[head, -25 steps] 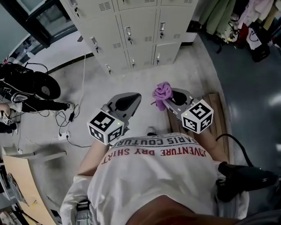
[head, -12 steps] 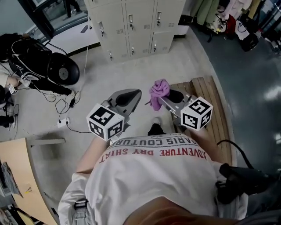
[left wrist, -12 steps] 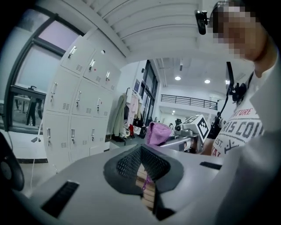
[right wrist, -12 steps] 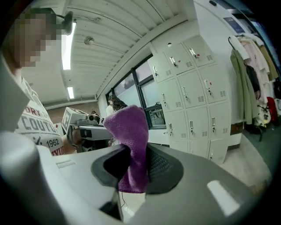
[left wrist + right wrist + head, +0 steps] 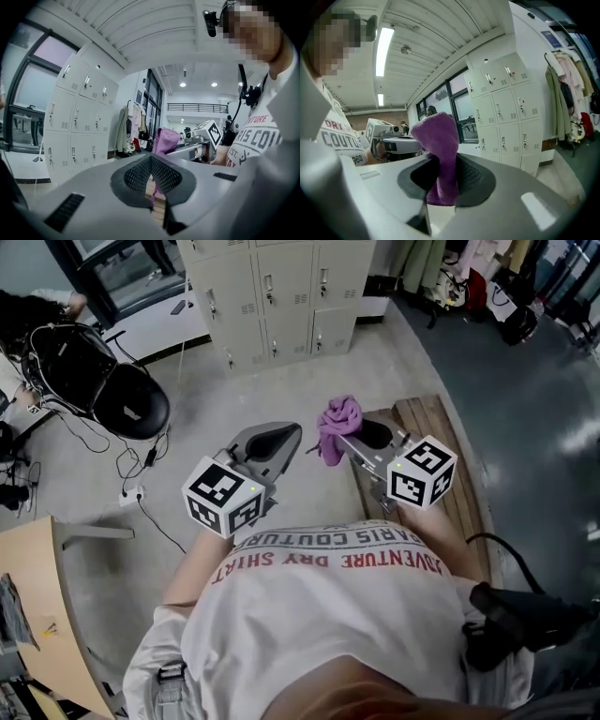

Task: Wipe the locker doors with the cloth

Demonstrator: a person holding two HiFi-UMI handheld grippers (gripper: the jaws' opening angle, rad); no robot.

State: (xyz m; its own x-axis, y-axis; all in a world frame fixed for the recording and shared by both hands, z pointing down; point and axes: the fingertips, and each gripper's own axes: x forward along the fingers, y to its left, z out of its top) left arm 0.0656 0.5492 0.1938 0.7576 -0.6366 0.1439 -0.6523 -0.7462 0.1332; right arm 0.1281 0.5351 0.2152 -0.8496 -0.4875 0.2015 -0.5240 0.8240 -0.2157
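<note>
Head view: right claw [image 5: 350,439] grips cloth [image 5: 338,418]; left claw [image 5: 283,437] closed, empty; lockers [image 5: 274,287] well apart across floor [image 5: 248,385].

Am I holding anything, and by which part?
The right gripper pinches the cloth low down, most of it bunched above. The left gripper is shut, empty.

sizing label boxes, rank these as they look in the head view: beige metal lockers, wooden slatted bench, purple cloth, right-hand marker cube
1. beige metal lockers, cut by the frame
2. wooden slatted bench, partly covered
3-4. black-and-white right-hand marker cube and crumpled purple cloth look close; the cube is nearer the camera, so unranked
</note>
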